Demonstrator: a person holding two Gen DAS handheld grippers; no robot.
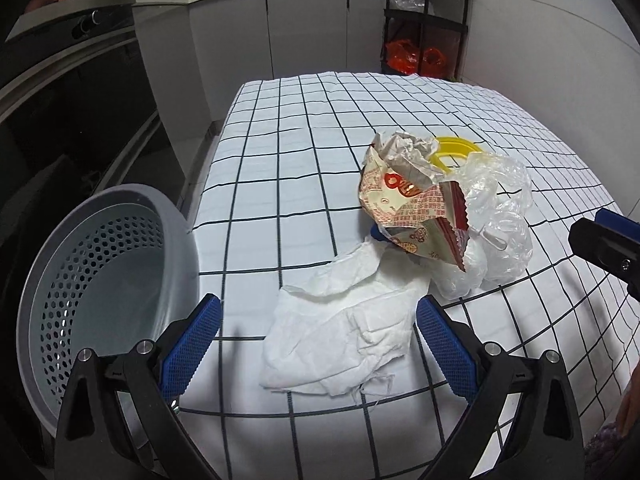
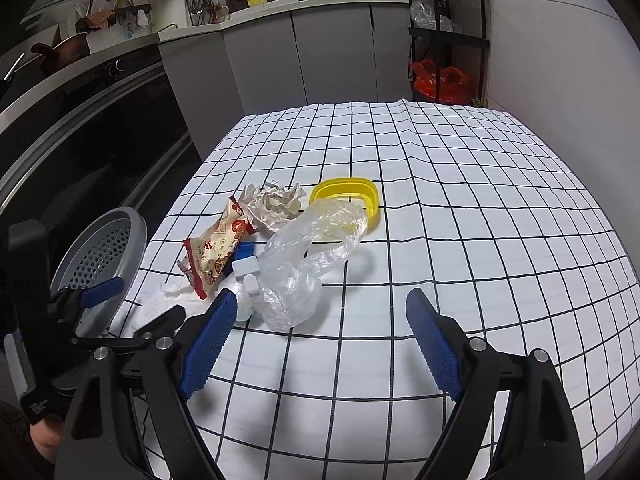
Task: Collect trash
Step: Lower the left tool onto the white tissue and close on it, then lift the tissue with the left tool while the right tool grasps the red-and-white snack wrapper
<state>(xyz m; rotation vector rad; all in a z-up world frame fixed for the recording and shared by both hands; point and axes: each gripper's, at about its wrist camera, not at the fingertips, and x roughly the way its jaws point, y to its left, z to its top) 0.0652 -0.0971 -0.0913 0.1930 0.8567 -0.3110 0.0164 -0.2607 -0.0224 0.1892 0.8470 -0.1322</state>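
Left gripper (image 1: 318,344) spread wide, poised over the near end of a white tissue (image 1: 340,340); right gripper (image 2: 316,344) likewise apart, over bare checked cloth (image 2: 460,200). Just beyond: snack wrapper (image 1: 416,216), crumpled paper (image 1: 404,148), clear bag (image 2: 308,256), yellow lid (image 2: 352,194). Grey basket (image 1: 108,280) at the left table edge

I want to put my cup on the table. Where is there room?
The checked tablecloth is bare right of the yellow lid and behind it. It is crowded near the grey basket: snack wrapper, crumpled paper, clear plastic bag and white tissue lie piled together.
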